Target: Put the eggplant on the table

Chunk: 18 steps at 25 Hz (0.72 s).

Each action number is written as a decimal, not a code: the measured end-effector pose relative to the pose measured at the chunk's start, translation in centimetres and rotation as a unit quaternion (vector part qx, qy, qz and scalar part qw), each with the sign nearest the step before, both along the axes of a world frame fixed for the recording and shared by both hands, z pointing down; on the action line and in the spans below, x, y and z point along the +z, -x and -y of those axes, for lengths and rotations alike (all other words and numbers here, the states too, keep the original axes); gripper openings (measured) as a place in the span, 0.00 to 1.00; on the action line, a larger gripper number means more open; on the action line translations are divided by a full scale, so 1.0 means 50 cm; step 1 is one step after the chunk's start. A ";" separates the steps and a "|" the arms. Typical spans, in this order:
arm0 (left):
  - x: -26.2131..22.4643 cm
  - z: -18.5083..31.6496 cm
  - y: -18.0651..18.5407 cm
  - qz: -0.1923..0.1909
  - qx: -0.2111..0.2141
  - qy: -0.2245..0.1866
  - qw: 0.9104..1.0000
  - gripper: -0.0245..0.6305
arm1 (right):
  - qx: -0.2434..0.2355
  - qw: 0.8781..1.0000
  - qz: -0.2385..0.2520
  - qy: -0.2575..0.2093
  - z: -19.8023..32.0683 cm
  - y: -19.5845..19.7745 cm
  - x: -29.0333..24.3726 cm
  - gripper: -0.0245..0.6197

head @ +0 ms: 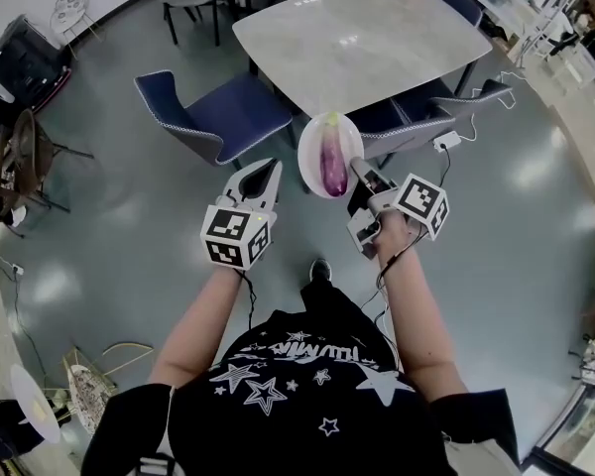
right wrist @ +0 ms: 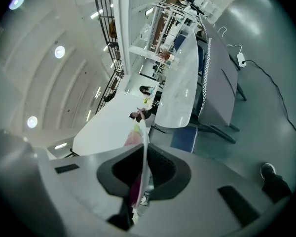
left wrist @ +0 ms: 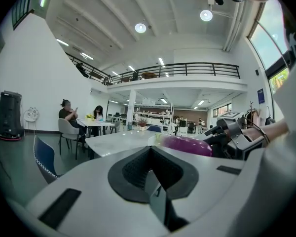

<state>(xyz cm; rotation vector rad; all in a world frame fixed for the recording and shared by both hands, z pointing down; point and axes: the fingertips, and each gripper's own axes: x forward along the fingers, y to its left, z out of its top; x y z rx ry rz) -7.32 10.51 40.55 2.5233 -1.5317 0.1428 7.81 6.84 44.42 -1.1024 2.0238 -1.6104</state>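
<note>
A purple eggplant (head: 332, 162) with a green stem lies on a small white plate (head: 306, 157), held in the air above the floor. My right gripper (head: 360, 170) is shut on the plate's near rim. In the right gripper view the plate (right wrist: 144, 147) shows edge-on between the jaws, with the eggplant (right wrist: 135, 189) on its left. My left gripper (head: 263, 177) is beside the plate on its left, shut and holding nothing. The left gripper view shows the eggplant (left wrist: 185, 144) just beyond the shut jaws. The pale oval table (head: 367, 33) stands ahead.
A blue chair (head: 228, 112) stands at the table's near left, grey chairs (head: 426, 117) at its near right. A power strip with cable (head: 446, 140) lies on the floor. Other chairs and tables stand farther back. People sit at a far table (left wrist: 71, 117).
</note>
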 end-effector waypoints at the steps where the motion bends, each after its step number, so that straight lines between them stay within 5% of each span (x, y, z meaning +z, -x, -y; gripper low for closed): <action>1: 0.001 0.013 -0.002 0.001 -0.002 0.002 1.000 0.05 | -0.001 1.000 0.002 0.001 0.016 -0.002 0.000 0.07; 18: -0.018 0.272 -0.123 0.003 -0.039 -0.009 0.999 0.05 | -0.044 0.999 0.006 -0.006 0.284 -0.106 0.000 0.07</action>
